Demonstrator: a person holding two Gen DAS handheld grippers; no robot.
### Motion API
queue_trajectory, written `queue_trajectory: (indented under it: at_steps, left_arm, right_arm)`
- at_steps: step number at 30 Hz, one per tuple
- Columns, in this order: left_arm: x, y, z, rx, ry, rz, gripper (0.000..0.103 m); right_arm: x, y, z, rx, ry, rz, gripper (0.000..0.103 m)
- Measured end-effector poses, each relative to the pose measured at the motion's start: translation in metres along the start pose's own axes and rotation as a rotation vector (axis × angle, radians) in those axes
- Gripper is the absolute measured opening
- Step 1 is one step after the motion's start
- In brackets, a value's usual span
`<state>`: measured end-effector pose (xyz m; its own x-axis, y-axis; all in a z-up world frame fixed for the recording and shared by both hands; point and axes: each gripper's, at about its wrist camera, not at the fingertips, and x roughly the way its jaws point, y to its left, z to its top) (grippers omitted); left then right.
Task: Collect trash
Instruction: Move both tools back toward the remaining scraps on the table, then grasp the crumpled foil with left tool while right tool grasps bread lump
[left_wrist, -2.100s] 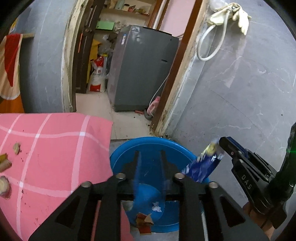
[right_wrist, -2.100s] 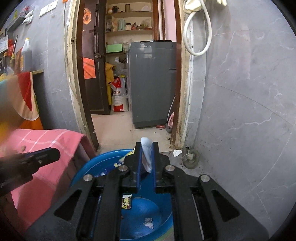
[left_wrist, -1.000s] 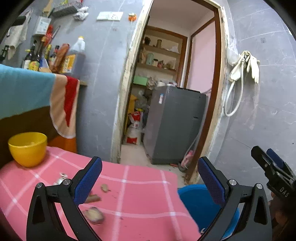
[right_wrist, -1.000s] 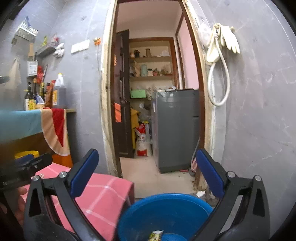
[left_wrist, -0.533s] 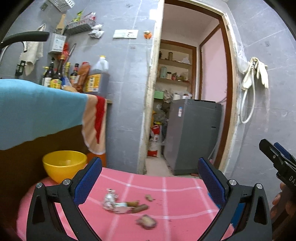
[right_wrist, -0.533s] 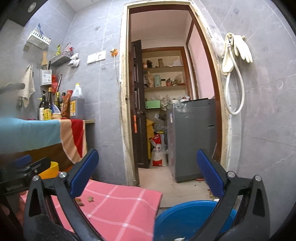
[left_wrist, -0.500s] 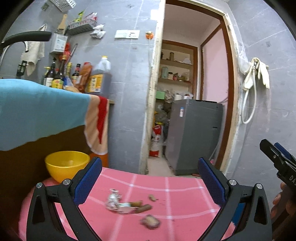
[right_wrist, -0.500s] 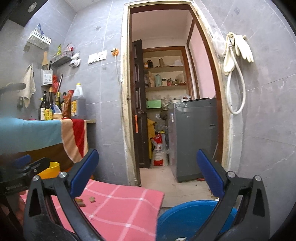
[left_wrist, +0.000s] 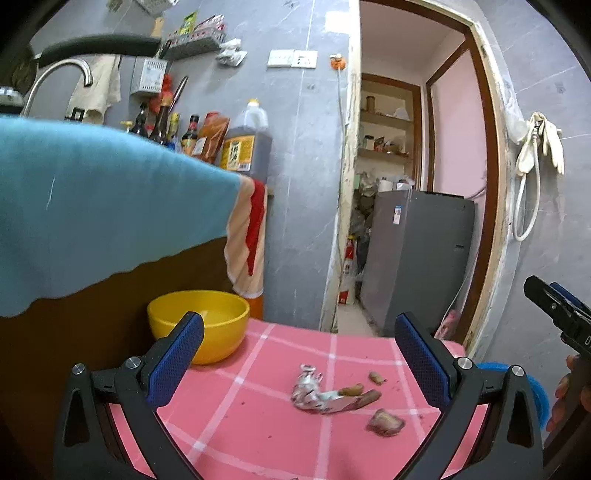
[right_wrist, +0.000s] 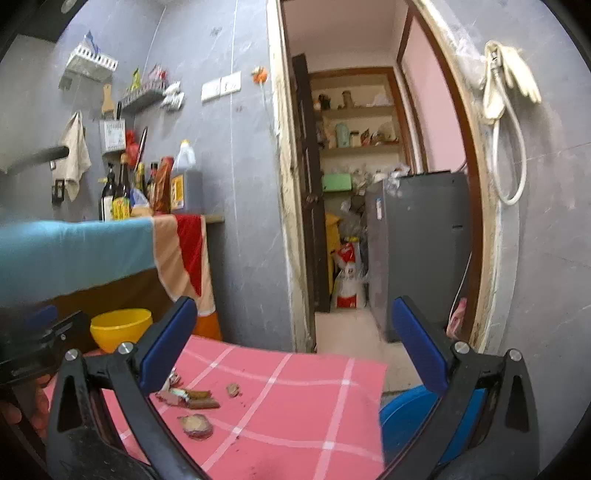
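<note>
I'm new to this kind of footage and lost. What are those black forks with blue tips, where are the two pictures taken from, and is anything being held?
Each fork is a hand-held claw; a person carries one in each hand, with a camera looking along its fingers. One picture is from the left claw, the other from the right claw. Both are wide open and hold nothing. Below lies a pink checked cloth with a crumpled wrapper, brown scraps and a yellow bowl. A blue tub sits beside it.
</note>
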<state>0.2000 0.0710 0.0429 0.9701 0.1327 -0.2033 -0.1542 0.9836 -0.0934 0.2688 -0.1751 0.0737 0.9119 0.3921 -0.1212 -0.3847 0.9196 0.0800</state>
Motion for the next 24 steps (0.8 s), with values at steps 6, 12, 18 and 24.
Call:
queue_trajectory:
  at_steps: [6, 12, 18, 24]
  left_arm:
    - [0.012, 0.016, -0.009, -0.007, 0.062, -0.005, 0.101]
    - [0.03, 0.025, -0.018, -0.024, 0.162, -0.02, 0.101]
    - [0.053, 0.026, -0.029, -0.016, 0.293, -0.042, 0.101]
    - [0.07, 0.024, -0.037, -0.023, 0.407, -0.07, 0.099]
  right_arm:
    - [0.018, 0.015, -0.01, -0.029, 0.101, 0.028, 0.103]
    - [0.033, 0.022, -0.022, -0.049, 0.194, 0.043, 0.103]
    - [0.049, 0.031, -0.035, -0.076, 0.315, 0.058, 0.102]
    - [0.069, 0.042, -0.055, -0.108, 0.474, 0.095, 0.102]
